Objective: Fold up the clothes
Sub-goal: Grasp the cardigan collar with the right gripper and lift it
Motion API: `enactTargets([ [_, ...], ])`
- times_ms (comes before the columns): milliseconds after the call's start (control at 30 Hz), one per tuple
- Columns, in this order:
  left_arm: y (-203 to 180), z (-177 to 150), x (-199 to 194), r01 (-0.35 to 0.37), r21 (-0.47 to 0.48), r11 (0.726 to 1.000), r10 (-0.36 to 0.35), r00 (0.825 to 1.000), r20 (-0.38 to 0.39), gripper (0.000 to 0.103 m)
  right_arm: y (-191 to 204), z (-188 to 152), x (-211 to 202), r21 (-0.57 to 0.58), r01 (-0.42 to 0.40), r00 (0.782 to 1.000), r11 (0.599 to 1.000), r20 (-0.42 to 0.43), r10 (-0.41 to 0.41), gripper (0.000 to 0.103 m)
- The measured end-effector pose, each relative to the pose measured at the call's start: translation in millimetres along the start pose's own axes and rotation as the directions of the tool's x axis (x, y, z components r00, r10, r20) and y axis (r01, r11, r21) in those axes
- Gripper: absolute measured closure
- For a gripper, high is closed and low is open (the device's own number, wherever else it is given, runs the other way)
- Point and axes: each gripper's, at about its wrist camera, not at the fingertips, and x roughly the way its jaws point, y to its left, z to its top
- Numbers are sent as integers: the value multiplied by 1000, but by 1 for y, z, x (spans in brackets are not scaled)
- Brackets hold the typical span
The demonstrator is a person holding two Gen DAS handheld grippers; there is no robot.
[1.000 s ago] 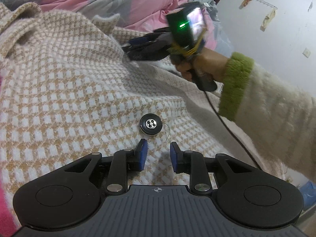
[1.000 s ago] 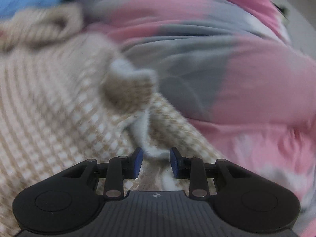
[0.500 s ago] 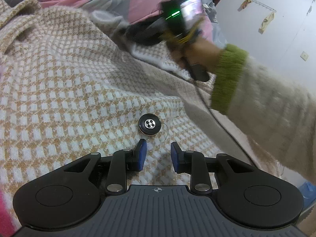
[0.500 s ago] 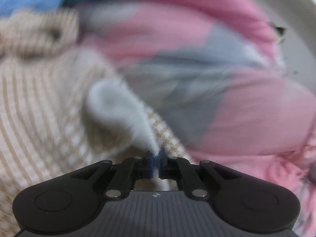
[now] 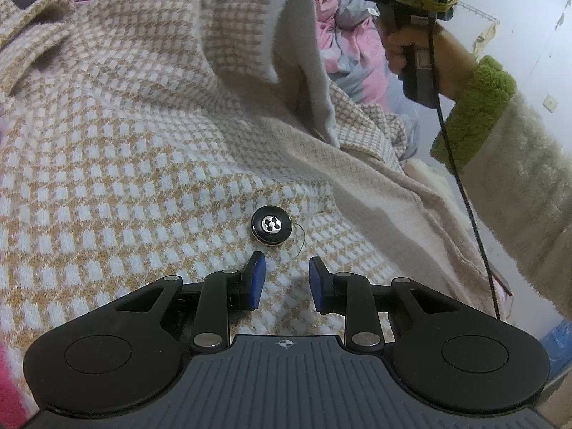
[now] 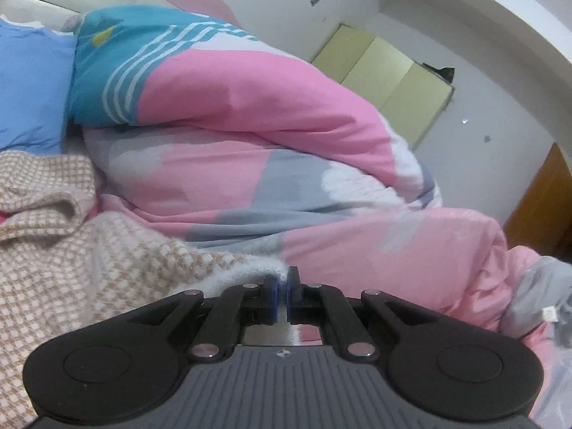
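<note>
- The fold looks barely begun: the tan-and-white checked knitted garment (image 5: 118,150) lies mostly spread on the bed, with one edge raised and nothing yet laid over.
- The right tool (image 6: 284,295) is clamped on the garment's plain cream-backed edge (image 5: 304,53), holding that flap up in the air above the rest.
- The left tool (image 5: 284,280) hovers low over the garment just short of a round black button with a metal centre (image 5: 271,227); its blue pads stand apart with only flat cloth beneath, gripping nothing.
- Left to do, I judge: carry the flap across, then fold the remaining sides.
- The knit looks thick, soft and fuzzy, with a small woven check outside and plain beige inside; it drapes heavily.
- Behind it bulges a smooth pink, grey and white quilt (image 6: 286,164).
- The person's fluffy cream sleeve with a green cuff (image 5: 472,114) shows by the right tool.
</note>
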Motion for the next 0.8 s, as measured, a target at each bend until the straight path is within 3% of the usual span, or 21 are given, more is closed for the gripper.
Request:
enactTargets([
  [167, 1, 0, -2, 2, -2, 1000, -2, 1000, 0, 77, 3, 0, 40, 48, 47, 999, 998, -11, -47, 98],
  [233, 1, 0, -2, 3, -3, 1000, -3, 1000, 0, 77, 2, -3, 67, 96, 57, 997, 994, -58, -52, 93],
  [333, 0, 0, -4, 4, -3, 1000, -4, 1000, 1, 77, -4, -8, 100, 154, 85, 988, 984, -143, -63, 76],
  [367, 0, 0, -4, 4, -4, 1000, -4, 1000, 1, 77, -9, -8, 104, 175, 94, 986, 980, -155, -67, 61],
  [400, 0, 0, -4, 4, -4, 1000, -4, 1000, 1, 77, -15, -7, 103, 192, 97, 984, 977, -165, -66, 51],
  [500, -2, 0, -5, 2, -3, 1000, -2, 1000, 1, 77, -30, -7, 88, 206, 88, 981, 975, -188, -48, 40],
  [700, -3, -2, -3, -1, 0, 1000, 1, 1000, 1, 77, -40, -19, 37, 110, 103, 971, 989, -225, -76, 31],
  [800, -3, -2, -4, -2, 2, 1000, 2, 1000, 2, 77, -51, -21, 13, 153, 148, 968, 977, -224, -111, 31],
])
